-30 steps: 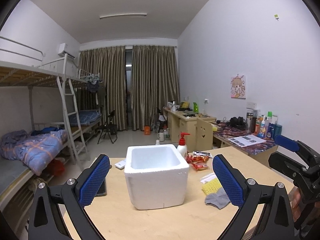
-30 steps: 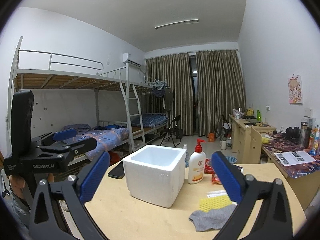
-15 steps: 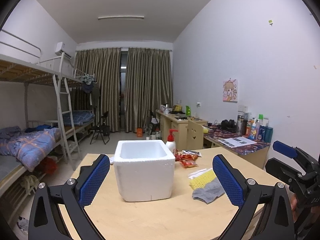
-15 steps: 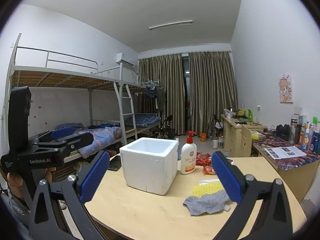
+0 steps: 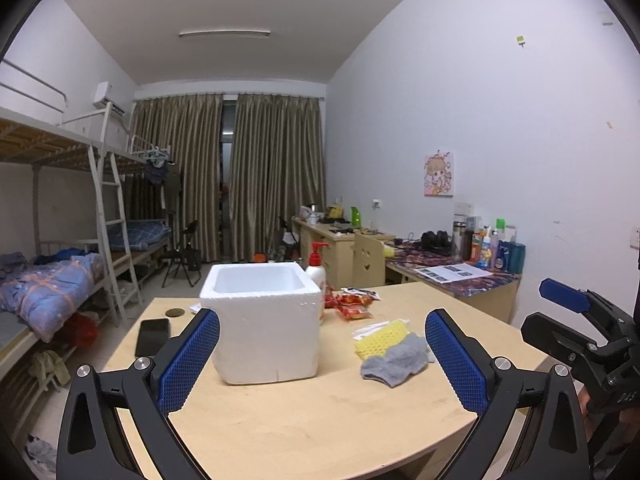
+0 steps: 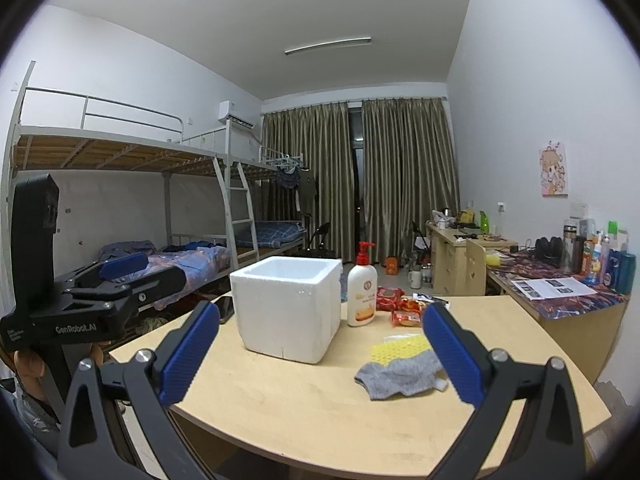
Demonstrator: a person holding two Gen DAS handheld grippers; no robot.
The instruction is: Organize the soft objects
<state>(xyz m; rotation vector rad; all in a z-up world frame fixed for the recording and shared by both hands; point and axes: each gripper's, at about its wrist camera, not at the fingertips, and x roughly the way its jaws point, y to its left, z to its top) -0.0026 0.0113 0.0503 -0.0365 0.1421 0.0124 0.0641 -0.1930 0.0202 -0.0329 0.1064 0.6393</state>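
A grey sock (image 5: 396,362) (image 6: 400,376) lies crumpled on the wooden table (image 5: 320,420) (image 6: 320,412), overlapping a yellow foam net (image 5: 382,338) (image 6: 398,348) behind it. To their left stands an open white foam box (image 5: 262,320) (image 6: 288,306), whose inside I cannot see into. My left gripper (image 5: 322,358) is open, held over the near table edge with nothing between its blue pads. My right gripper (image 6: 320,354) is open too, empty, with the sock near its right finger. Each gripper shows at the side of the other's view.
A lotion pump bottle (image 6: 362,292) stands right of the box, with red snack packets (image 6: 402,308) beside it. A black phone (image 5: 152,336) lies left of the box. Bunk beds (image 6: 120,208) line the left wall and desks (image 6: 560,292) the right.
Both views have tilted down and pulled back a little, so the table, box and sock sit lower and nearer the fingers. Both grippers stay open.
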